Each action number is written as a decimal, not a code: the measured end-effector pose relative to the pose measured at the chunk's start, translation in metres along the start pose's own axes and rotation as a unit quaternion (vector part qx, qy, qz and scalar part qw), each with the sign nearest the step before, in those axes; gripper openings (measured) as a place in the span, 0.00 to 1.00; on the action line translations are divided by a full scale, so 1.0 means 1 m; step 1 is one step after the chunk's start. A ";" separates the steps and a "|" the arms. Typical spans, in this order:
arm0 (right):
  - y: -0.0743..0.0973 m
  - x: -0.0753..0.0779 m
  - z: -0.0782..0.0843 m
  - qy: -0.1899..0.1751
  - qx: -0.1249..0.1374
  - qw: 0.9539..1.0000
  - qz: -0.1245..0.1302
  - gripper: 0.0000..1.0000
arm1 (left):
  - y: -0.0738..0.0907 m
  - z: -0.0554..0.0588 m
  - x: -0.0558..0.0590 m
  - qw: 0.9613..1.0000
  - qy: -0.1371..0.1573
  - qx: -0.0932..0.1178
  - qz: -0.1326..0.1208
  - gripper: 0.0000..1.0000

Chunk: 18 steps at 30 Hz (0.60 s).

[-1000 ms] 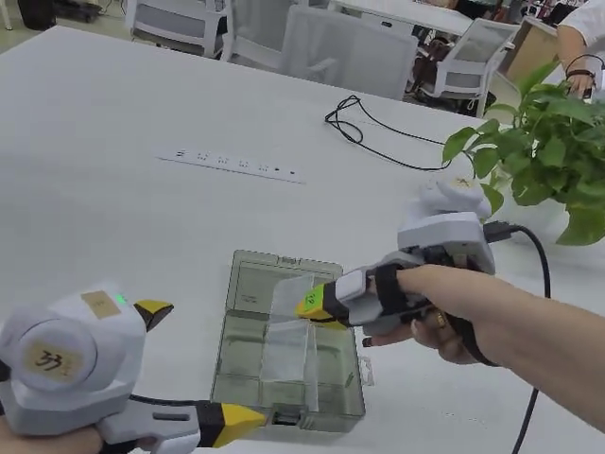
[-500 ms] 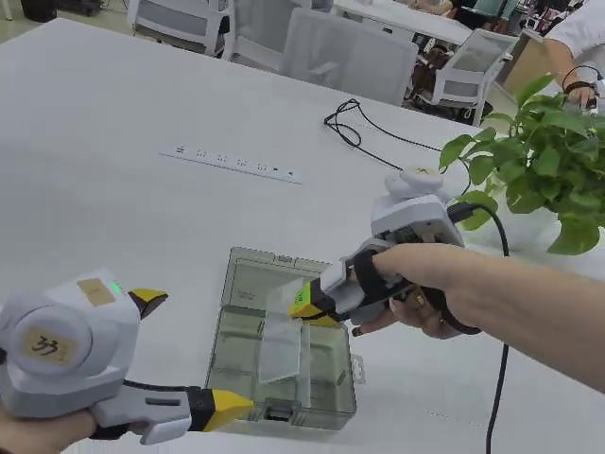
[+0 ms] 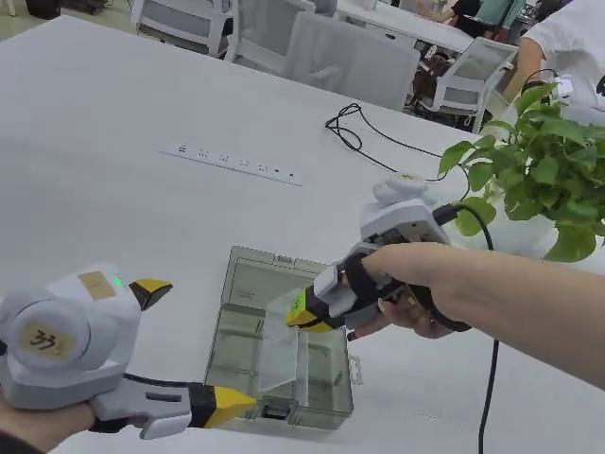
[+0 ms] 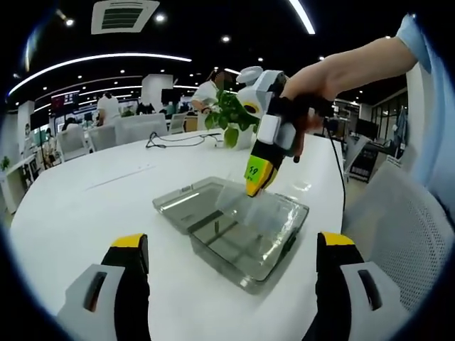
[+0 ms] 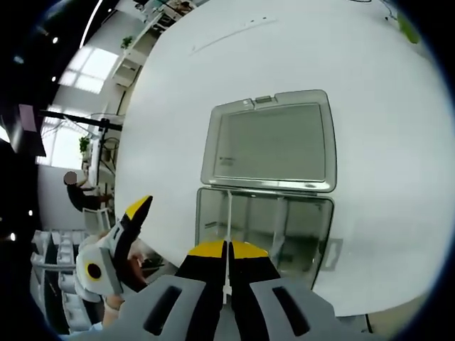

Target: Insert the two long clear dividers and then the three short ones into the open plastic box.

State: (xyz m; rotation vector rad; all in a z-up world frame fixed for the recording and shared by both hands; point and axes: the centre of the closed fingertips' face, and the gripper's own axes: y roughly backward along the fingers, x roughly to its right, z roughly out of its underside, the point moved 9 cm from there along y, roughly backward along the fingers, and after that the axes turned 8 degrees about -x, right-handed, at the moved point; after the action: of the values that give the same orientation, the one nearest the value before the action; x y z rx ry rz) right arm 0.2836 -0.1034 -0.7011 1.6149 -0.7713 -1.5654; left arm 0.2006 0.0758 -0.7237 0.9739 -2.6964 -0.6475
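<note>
The open clear plastic box (image 3: 326, 397) lies on the white table, its lid (image 3: 260, 279) flat behind it. My right gripper (image 3: 304, 314) hovers over the box's middle, shut on a clear divider (image 3: 280, 350) that hangs down into the tray. In the right gripper view that divider (image 5: 229, 213) is edge-on, a thin line from the shut gripper (image 5: 227, 249) into the box (image 5: 298, 224). My left gripper (image 3: 194, 350) stands open at the box's left front corner, holding nothing. From the left gripper (image 4: 231, 245) I see the box (image 4: 213, 234), the right gripper (image 4: 259, 177) and the divider (image 4: 249, 209).
A white power strip (image 3: 236, 163) lies on the table beyond the box, with a black cable (image 3: 369, 128) further back. A potted plant (image 3: 539, 180) stands at the right. Chairs (image 3: 350, 52) and a person (image 3: 567, 47) are behind the table.
The right gripper has turned slightly, so the divider now hangs narrower and deeper in the box. The left gripper has stayed in place, open.
</note>
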 end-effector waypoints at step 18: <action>-0.009 -0.001 0.001 -0.002 -0.010 1.000 0.018 0.02 | -0.005 0.002 0.003 0.999 -0.030 -0.009 0.015 1.00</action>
State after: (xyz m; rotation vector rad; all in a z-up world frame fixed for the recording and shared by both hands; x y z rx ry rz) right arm 0.2817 -0.0977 -0.7082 1.5768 -0.7806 -1.5458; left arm 0.2001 0.0714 -0.7276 0.9222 -2.7453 -0.7053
